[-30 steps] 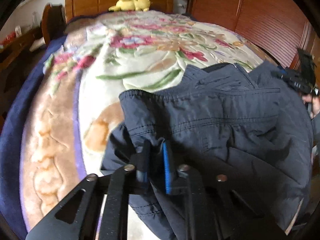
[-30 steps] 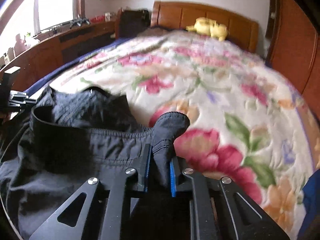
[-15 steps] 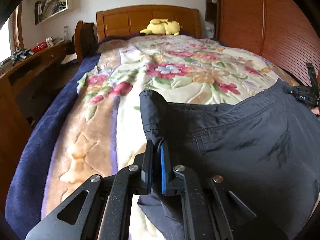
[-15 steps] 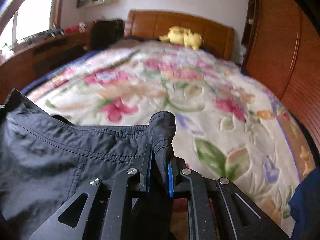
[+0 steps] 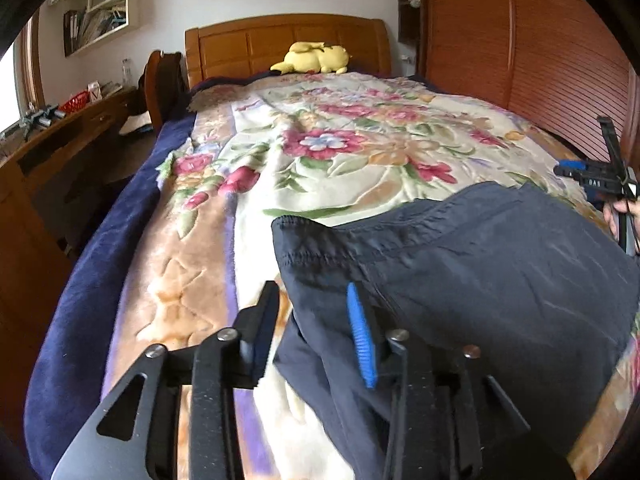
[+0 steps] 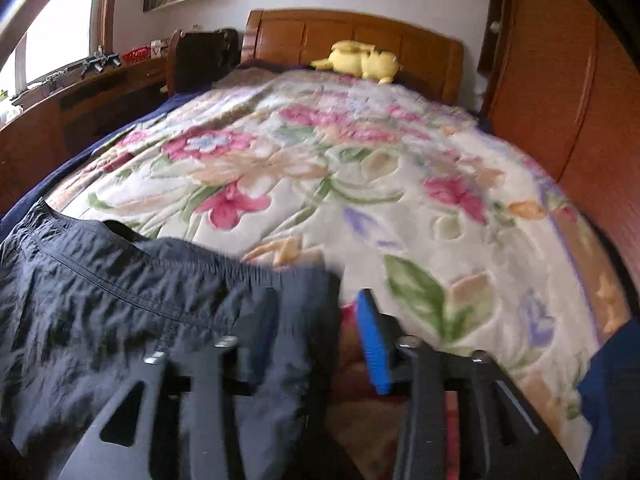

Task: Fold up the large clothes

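Note:
A dark navy jacket lies on the floral blanket at the near end of the bed. My left gripper is open, its fingers spread on either side of the jacket's left corner, which rests loose between them. In the right wrist view the jacket lies at the lower left, and my right gripper is open around its right corner. The right gripper also shows at the right edge of the left wrist view.
A wooden headboard with a yellow plush toy stands at the far end. A wooden desk runs along the left, a wooden wardrobe along the right. A dark blue sheet edges the bed.
Both grippers have opened and let go of the jacket's corners. The jacket has dropped flat onto the blanket after being carried forward over the bed.

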Demonstrator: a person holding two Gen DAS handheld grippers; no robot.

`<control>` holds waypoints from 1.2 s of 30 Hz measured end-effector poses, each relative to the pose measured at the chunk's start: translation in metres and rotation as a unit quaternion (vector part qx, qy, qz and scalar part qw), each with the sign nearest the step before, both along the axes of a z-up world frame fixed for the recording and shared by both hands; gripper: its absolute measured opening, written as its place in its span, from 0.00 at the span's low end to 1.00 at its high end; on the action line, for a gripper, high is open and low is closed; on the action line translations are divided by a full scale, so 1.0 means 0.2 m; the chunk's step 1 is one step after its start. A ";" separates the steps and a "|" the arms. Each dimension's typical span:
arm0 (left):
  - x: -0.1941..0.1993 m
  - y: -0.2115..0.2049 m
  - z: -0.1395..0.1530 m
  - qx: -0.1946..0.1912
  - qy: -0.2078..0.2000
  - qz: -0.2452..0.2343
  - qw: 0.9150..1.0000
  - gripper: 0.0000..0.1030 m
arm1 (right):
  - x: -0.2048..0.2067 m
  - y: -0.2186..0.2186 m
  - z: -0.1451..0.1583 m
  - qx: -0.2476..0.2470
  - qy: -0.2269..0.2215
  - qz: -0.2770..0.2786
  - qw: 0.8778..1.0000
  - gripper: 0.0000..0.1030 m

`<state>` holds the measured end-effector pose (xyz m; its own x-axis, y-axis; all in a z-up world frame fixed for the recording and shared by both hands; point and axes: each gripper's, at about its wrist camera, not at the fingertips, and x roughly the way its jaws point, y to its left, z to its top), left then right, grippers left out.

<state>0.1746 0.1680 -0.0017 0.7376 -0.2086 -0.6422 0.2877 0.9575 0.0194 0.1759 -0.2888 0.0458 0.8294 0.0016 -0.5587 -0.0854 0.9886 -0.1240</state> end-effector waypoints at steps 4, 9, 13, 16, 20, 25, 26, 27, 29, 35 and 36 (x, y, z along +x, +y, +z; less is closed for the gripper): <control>-0.19 0.01 0.04 -0.007 0.005 -0.007 1.000 0.37 | -0.23 0.04 0.07 0.009 -0.017 0.004 1.000 0.59; -0.47 -0.02 0.03 -0.009 -0.006 -0.015 1.000 0.37 | -0.58 0.09 0.00 0.029 -0.006 0.018 0.999 0.59; -0.60 -0.06 0.01 -0.021 -0.009 -0.020 1.000 0.38 | -0.82 0.07 -0.07 0.047 -0.001 0.017 0.999 0.61; -0.65 -0.09 0.01 -0.026 -0.016 -0.021 0.999 0.38 | -0.94 0.03 -0.12 0.072 0.016 0.010 0.997 0.64; -0.70 -0.18 0.02 -0.040 -0.022 -0.021 0.999 0.38 | -1.07 -0.01 -0.17 0.090 0.029 -0.009 0.995 0.68; -0.72 -0.32 0.02 -0.065 -0.028 -0.027 0.997 0.38 | -1.13 -0.01 -0.23 0.108 0.041 -0.041 0.993 0.71; -0.72 -0.36 0.01 -0.069 -0.026 -0.031 0.997 0.38 | -1.11 -0.01 -0.24 0.110 0.047 -0.049 0.992 0.73; -0.73 -0.40 0.01 -0.069 -0.026 -0.033 0.997 0.38 | -1.10 -0.02 -0.26 0.114 0.054 -0.057 0.990 0.75; -0.73 -0.48 -0.01 -0.060 -0.028 -0.032 0.997 0.38 | -1.07 -0.04 -0.30 0.123 0.066 -0.068 0.988 0.78; -0.73 -0.63 -0.10 -0.056 -0.013 -0.035 0.998 0.39 | -1.03 -0.05 -0.35 0.152 0.095 -0.071 0.981 0.82; -0.74 -0.66 -0.11 -0.048 -0.014 -0.033 0.998 0.39 | -1.03 -0.05 -0.35 0.157 0.094 -0.066 0.981 0.82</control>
